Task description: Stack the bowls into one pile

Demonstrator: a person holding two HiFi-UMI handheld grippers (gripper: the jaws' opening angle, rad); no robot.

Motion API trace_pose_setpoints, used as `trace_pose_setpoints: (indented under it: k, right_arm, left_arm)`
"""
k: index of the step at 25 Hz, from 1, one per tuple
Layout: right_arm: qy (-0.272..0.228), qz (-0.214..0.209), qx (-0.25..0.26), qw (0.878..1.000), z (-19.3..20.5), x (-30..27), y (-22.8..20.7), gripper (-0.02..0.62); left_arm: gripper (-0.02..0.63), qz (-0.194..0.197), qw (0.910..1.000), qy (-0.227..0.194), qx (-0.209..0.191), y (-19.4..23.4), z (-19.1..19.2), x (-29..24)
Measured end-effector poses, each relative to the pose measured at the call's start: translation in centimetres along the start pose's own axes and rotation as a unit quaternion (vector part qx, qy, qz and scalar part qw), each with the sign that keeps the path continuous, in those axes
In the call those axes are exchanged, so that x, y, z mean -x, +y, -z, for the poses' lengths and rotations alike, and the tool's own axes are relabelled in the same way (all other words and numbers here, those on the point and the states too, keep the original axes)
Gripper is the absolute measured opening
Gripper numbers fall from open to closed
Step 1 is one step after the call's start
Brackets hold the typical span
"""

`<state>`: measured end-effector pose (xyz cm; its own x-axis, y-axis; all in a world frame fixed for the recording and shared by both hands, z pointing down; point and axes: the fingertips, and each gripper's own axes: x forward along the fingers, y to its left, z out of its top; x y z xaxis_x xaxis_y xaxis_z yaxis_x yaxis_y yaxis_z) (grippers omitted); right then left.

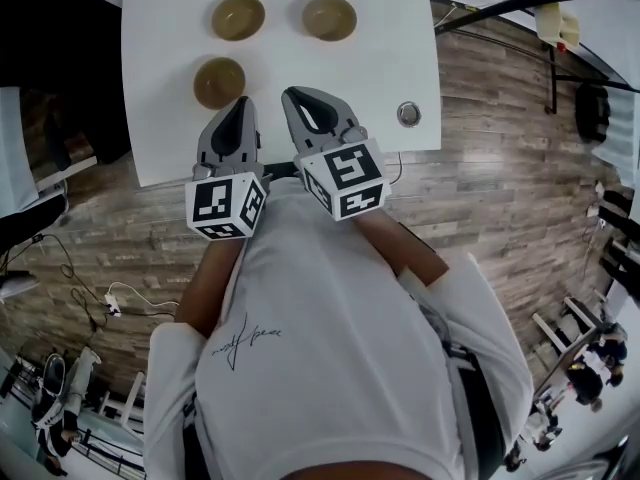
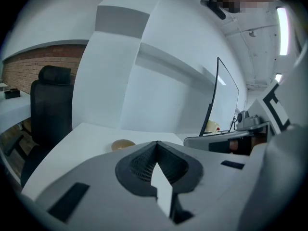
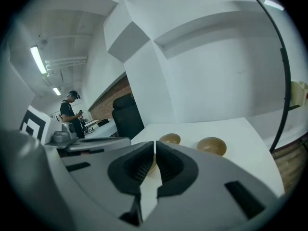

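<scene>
head view, from the body outward: a person in a white shirt (image 1: pixel 330 368) holds both tools side by side over the near edge of the white table (image 1: pixel 160 118). the left gripper (image 1: pixel 243 103) has its jaws pressed together with nothing between them, and the right gripper (image 1: pixel 296 94) is likewise closed and empty (each gripper's own view shows the dark pads meeting in a thin seam). the nearest bowl (image 1: pixel 219 81), brown, sits just at eleven o'clock of the left gripper's tip, apart from it. further back, the far left bowl (image 1: pixel 238 16) lies at twelve o'clock of the nearest one, and the far right bowl (image 1: pixel 329 17) at one o'clock of the right gripper. all three stand separate, unstacked. a small round metal fitting (image 1: pixel 408 114) sits on the table at three o'clock of the right gripper.
</scene>
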<state>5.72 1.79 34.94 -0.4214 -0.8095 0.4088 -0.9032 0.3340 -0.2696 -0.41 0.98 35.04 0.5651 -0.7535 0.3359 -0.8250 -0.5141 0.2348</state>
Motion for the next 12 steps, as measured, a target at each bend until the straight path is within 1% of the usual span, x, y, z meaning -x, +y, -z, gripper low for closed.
trace_pose_setpoints:
  k: [6,7,8,12]
  right_arm:
    - [0.004,0.029,-0.018,0.999,0.3,-0.4,-3.8,0.008]
    - [0.006,0.034,-0.019,0.999,0.4,-0.5,-4.4,0.019]
    - [0.008,0.038,-0.019,0.999,0.5,-0.6,-4.9,0.055]
    - [0.015,0.055,-0.022,0.998,0.6,-1.5,-7.0,0.072]
  left_arm:
    - [0.006,0.0,1.0,-0.008,0.0,-0.8,-0.4,-0.9]
    - [0.006,0.001,1.0,-0.009,-0.001,-0.8,-0.4,-1.1]
    - [0.006,0.001,1.0,-0.009,-0.002,-0.9,-0.3,-1.2]
    - [0.006,0.004,1.0,-0.004,-0.006,-1.1,-0.3,-1.9]
